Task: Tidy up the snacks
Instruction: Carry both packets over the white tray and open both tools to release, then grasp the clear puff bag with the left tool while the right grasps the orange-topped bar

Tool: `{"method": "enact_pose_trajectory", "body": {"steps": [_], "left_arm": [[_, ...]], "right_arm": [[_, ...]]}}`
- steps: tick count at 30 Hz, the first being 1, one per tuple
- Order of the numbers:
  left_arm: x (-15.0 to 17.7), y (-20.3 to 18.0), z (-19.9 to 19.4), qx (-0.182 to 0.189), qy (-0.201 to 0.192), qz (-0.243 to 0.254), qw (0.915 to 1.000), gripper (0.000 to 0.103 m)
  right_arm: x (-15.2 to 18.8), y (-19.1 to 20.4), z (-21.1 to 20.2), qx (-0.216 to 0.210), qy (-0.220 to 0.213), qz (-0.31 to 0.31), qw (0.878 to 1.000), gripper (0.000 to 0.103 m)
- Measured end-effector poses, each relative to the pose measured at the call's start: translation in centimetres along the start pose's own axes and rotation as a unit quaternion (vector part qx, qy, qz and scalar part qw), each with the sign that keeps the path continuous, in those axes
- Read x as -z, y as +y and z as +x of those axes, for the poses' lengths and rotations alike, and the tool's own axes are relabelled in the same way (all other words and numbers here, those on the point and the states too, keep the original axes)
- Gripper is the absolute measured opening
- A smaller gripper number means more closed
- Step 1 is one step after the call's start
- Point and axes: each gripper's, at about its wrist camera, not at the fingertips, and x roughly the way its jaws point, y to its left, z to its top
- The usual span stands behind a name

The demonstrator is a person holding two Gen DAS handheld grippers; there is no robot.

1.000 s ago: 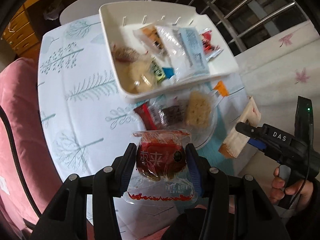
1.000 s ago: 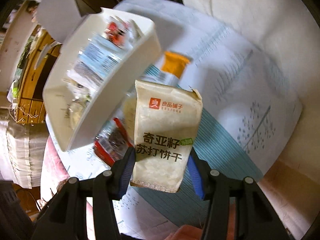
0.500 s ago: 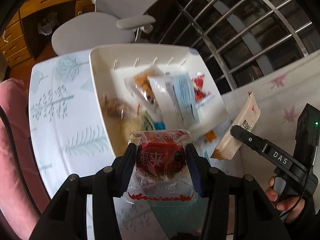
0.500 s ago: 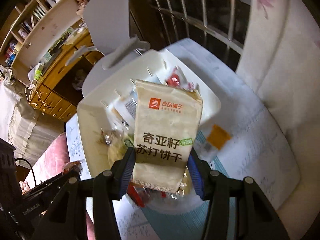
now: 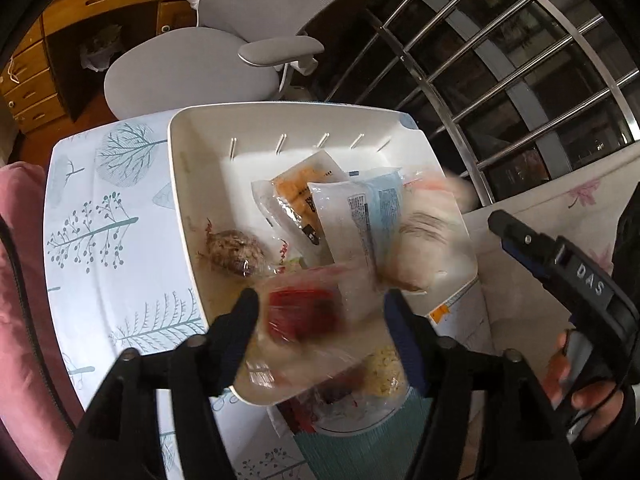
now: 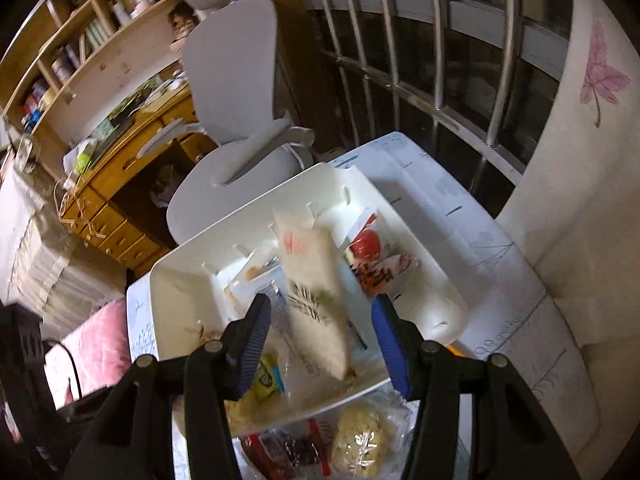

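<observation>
A white bin (image 5: 192,200) (image 6: 180,292) on the table holds several wrapped snacks. My left gripper (image 5: 322,316) is open over its near edge; a blurred red snack packet (image 5: 304,312) is falling free between the fingers. My right gripper (image 6: 320,336) is open above the bin; the beige cracker packet (image 6: 316,304) is blurred and dropping from it into the bin. It also shows in the left wrist view (image 5: 424,248). The right gripper's body (image 5: 568,276) shows at the right of the left wrist view.
A clear plate (image 6: 360,440) with more wrapped snacks lies on the table just in front of the bin. A grey office chair (image 5: 224,52) stands behind the table. Metal window bars (image 5: 520,60) are at the back right, a pink cushion (image 5: 20,280) at the left.
Both grippers moved forward over the bin and opened. The red packet and the cracker packet have left the fingers and are falling into the bin.
</observation>
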Motion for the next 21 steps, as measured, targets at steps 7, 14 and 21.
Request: {"method": "enact_pose_trajectory", "body": {"steps": [7,14,21], "left_arm": [[1.1,-0.5,-0.9,-0.021,0.012,-0.013,0.9996,0.076],[3.5,-3.1,-2.1,-0.034,0.010,-0.004,0.9994,0.078],[6.3,-6.0,-1.7,-0.053,0.007,-0.015,0.9984,0.078]], "right_arm": [[0.2,-2.1,-0.6,-0.006,0.005,0.025,1.000,0.055],[1.6,-4.4,-1.3,-0.024,0.023,0.020,0.999,0.061],[3.1,-7.7,-0.5,-0.043,0.078,0.024,0.996,0.063]]}}
